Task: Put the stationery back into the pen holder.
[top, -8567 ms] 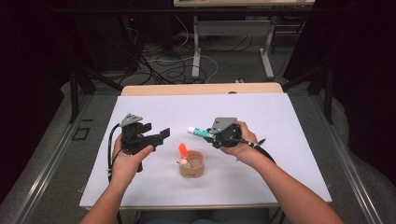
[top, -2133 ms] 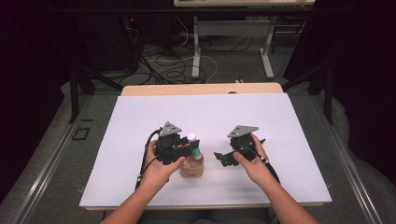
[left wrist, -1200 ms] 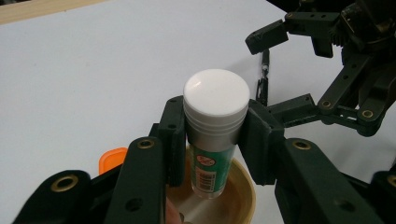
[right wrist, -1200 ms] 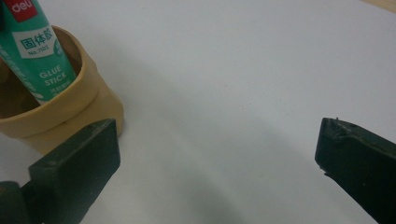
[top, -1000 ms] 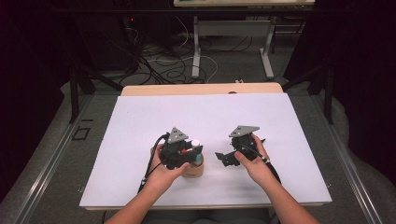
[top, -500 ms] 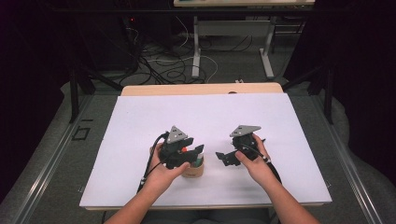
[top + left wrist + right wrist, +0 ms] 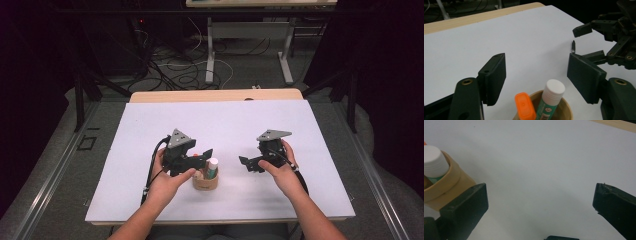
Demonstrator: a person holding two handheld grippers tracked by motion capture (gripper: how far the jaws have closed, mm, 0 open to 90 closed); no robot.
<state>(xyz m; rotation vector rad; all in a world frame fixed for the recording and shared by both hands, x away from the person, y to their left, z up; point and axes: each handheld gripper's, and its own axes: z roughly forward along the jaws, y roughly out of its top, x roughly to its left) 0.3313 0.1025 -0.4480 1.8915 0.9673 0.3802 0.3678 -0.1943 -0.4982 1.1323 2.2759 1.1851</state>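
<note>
A short tan cup stands on the white table top, near its front middle. A green glue stick with a white cap and an orange marker stand upright in it. My left gripper hovers just above and left of the cup, open. In the left gripper view its jaws stand wide on either side of the glue stick's cap, touching nothing. My right gripper is open to the right of the cup and points at it. The right gripper view has the cup by its left jaw.
The white sheet covers the table, with a wooden strip along the far edge. Dark floor, cables and table legs lie beyond. In the left gripper view the right gripper sits close at the upper right.
The glue stick, once held by the right gripper, came down into the cup in my left gripper. The left jaws have opened off it and drawn slightly back.
</note>
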